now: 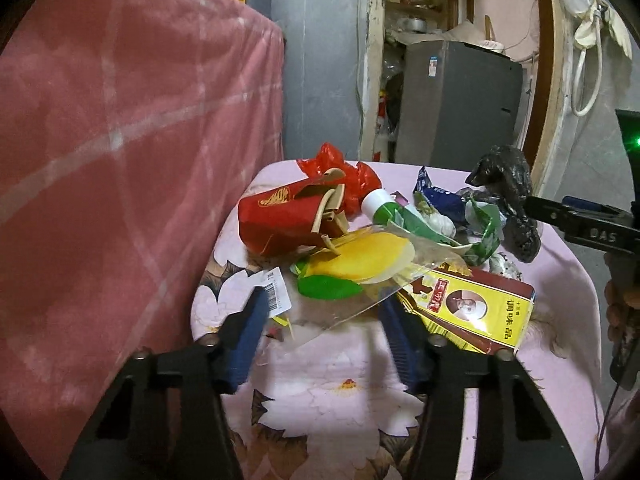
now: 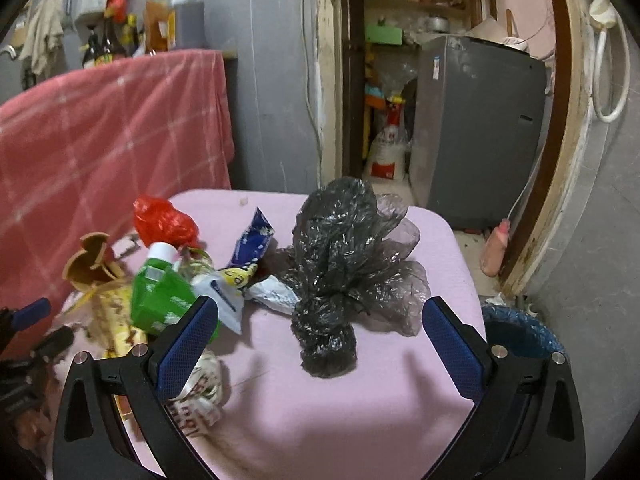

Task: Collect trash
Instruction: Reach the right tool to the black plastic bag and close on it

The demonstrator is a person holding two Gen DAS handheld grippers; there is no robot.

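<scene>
The trash lies heaped on a pink, flower-printed cloth [image 1: 340,396] that covers the counter. Nearest the left gripper [image 1: 324,316] is a clear plastic packet [image 1: 372,264] printed with yellow fruit and green leaves; its lower corner lies between the blue fingers [image 1: 250,332], which stand apart on either side of it, and blur hides whether the pads touch it. To its right lies a yellow and dark red carton [image 1: 472,308] with a round portrait and the Chinese characters 调味品 down one side; the smaller print is too fine to read. A white barcode tag [image 1: 276,292] lies at the left, its digits illegible. Behind sit a torn red box [image 1: 280,220] with a gold emblem, a red plastic bag [image 1: 348,172], a white-capped green bottle [image 1: 380,204] and a blue wrapper [image 1: 436,196] whose lettering is crumpled.

The right gripper [image 2: 320,340] has its fingers [image 2: 188,344] wide apart, empty, flanking a knotted black plastic bag [image 2: 340,264] without touching it. Seen from the left wrist, its arm bears the letters "DAS", cut off by the frame edge. A crumpled white wrapper [image 2: 204,392] with red lettering is half hidden behind the left finger. A pink checked cloth [image 1: 120,160] hangs at the left; a grey appliance [image 2: 480,128] stands beyond, its label unreadable. A blue bin [image 2: 520,332] is mostly hidden behind the counter's edge.
</scene>
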